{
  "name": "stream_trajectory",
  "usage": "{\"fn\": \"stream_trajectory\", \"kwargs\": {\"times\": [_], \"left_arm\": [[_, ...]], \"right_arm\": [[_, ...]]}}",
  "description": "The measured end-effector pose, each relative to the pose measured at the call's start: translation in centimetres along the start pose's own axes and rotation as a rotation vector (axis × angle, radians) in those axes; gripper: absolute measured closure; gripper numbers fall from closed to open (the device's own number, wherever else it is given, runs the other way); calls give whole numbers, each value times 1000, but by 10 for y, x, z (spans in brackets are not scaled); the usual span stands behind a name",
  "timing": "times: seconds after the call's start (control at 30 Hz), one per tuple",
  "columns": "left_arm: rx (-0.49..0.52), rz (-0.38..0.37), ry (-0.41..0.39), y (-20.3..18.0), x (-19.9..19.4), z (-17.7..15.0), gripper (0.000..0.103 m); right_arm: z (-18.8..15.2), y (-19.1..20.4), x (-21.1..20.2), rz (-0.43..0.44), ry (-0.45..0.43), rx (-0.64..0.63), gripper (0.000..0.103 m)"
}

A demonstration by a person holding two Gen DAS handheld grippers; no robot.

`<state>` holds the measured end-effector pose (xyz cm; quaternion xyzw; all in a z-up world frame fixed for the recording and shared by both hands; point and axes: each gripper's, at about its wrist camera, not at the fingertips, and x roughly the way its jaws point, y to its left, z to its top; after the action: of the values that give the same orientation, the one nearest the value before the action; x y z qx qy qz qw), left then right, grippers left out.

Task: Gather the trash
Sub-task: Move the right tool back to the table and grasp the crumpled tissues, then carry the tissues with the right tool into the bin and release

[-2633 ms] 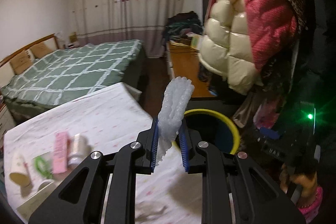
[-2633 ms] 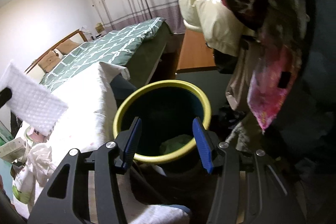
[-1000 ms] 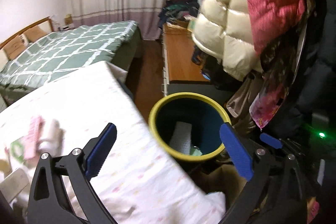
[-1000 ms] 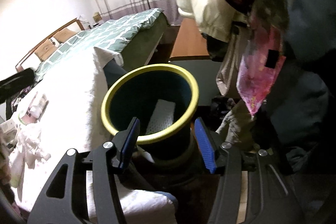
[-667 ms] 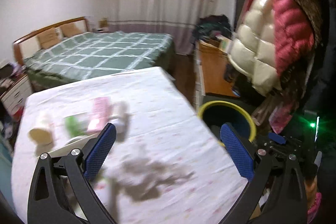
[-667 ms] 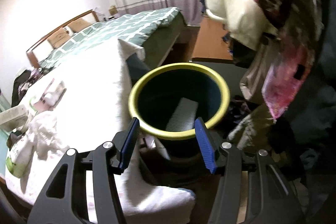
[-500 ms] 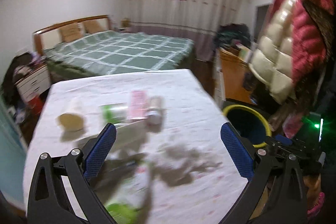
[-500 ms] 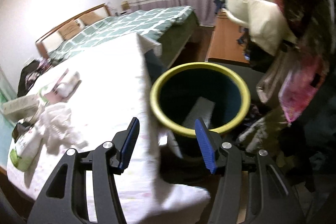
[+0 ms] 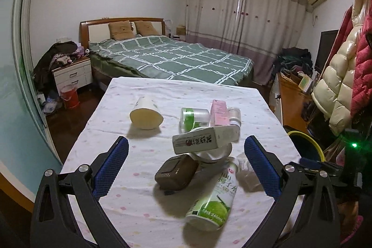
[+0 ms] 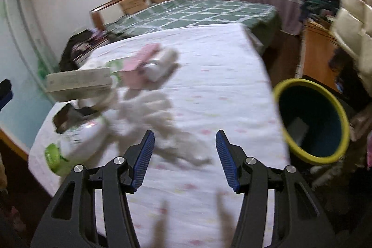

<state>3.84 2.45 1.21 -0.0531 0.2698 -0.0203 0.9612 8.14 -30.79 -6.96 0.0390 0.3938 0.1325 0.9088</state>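
My left gripper (image 9: 183, 164) spread wide over the table (image 9: 121, 108)

Between my pads: brown box (image 9: 176, 170), green-labelled bottle (image 9: 215, 199) nearest.

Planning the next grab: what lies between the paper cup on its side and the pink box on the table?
In the left wrist view, a clear jar with a green label lies on its side between the paper cup and the pink box, touching the box.

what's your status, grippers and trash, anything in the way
Left gripper open, empty. Right gripper open, empty. Bottle, carton, crumpled tissue on table; bin at table's edge. Nothing in the way.
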Motion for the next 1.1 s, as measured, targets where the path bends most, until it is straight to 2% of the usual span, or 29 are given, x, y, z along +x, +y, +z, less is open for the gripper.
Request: {"fn": "stream_trajectory", "kwargs": {"times": [0.13,0.5,0.57,0.6,0.67,0.7,0.77,1.1], "left_arm": [[6,3,10,-1,2,-4,5],[1,2,32,-2,13,-8,5],[-2,0,36,-2,16,-9,5],[-2,0,37,-2,16,-9,5],[-2,-1,40,-1,19,-10,5],[-3,-2,42,-2,20,-11,5],[-2,-3,45,-2,21,-11,5],[6,-4,43,-8,21,-12,5]], "right_arm": [[5,24,21,57,43,-31,50],[9,32,74,15,140,-56,51],[8,33,79,-15,144,-69,66],[7,32,79,-27,140,-75,69],[8,28,79,-20,138,-67,89],[8,26,79,-15,140,-62,92],[9,22,75,-1,132,-53,96],[24,1,32,10,33,-7,97]]}}
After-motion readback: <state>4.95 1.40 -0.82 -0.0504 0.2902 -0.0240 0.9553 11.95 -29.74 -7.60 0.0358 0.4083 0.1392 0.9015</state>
